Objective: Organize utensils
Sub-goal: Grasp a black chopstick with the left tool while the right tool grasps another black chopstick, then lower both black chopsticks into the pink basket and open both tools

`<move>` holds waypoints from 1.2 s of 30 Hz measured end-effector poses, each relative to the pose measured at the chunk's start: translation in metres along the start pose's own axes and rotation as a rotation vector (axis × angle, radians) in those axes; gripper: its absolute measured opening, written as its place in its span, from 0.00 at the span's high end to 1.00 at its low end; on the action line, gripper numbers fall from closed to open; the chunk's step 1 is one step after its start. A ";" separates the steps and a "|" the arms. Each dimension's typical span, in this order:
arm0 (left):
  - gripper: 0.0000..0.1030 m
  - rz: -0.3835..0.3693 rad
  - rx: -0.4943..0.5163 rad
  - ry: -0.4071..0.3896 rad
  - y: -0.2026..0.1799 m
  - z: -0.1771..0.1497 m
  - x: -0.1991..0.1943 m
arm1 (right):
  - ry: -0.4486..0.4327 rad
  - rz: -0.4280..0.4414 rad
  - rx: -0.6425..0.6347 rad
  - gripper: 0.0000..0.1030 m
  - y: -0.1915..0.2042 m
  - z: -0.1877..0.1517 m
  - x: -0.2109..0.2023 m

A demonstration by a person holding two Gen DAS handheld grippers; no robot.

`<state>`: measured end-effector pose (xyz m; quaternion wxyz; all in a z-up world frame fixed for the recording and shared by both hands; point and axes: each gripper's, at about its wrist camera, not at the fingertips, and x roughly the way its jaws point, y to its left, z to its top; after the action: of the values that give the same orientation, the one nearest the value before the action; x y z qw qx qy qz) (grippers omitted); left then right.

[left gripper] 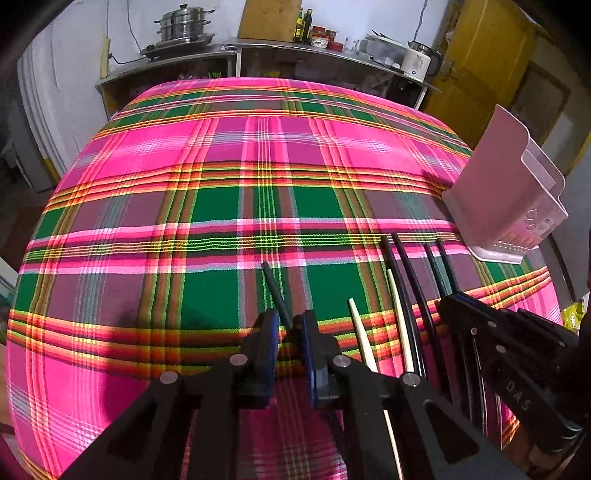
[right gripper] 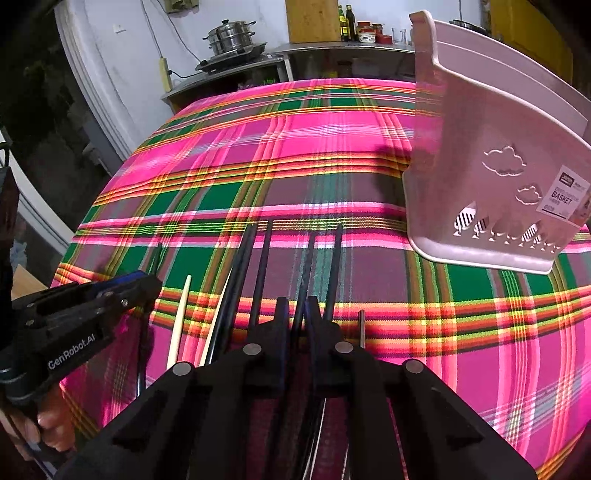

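Note:
My left gripper [left gripper: 289, 328] is shut on a black chopstick [left gripper: 275, 291] whose tip points away over the plaid cloth. My right gripper [right gripper: 298, 314] is shut on another black chopstick [right gripper: 308, 266]. Several more black chopsticks [right gripper: 258, 269] and two cream ones [right gripper: 180, 321] lie side by side on the cloth between the two grippers; they also show in the left wrist view [left gripper: 400, 321]. A pink plastic utensil basket [right gripper: 491, 155] stands on the cloth ahead right of my right gripper, and it appears at the right in the left wrist view [left gripper: 506, 188].
The table is covered by a pink, green and orange plaid cloth [left gripper: 236, 177]. Behind it a steel counter [left gripper: 258, 46] carries a steamer pot [left gripper: 184, 24], bottles, jars and a kettle [left gripper: 419, 61]. A yellow door [left gripper: 487, 62] is at the back right.

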<state>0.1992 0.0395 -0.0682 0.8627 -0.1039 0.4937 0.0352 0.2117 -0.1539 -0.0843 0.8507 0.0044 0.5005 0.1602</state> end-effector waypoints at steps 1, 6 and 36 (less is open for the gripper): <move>0.90 0.002 0.011 0.000 -0.001 0.001 0.000 | 0.002 0.002 0.002 0.93 0.000 0.001 0.000; 0.93 -0.040 0.010 0.012 0.002 0.004 0.001 | 0.006 0.020 0.014 0.93 -0.002 0.000 -0.003; 0.96 -0.220 0.154 -0.286 -0.014 0.031 -0.176 | -0.279 0.066 -0.022 0.94 0.015 0.016 -0.152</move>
<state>0.1384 0.0397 0.1001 0.9282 -0.0848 0.3528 -0.0828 0.1530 -0.1797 0.0555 0.9064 0.0340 0.3751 0.1914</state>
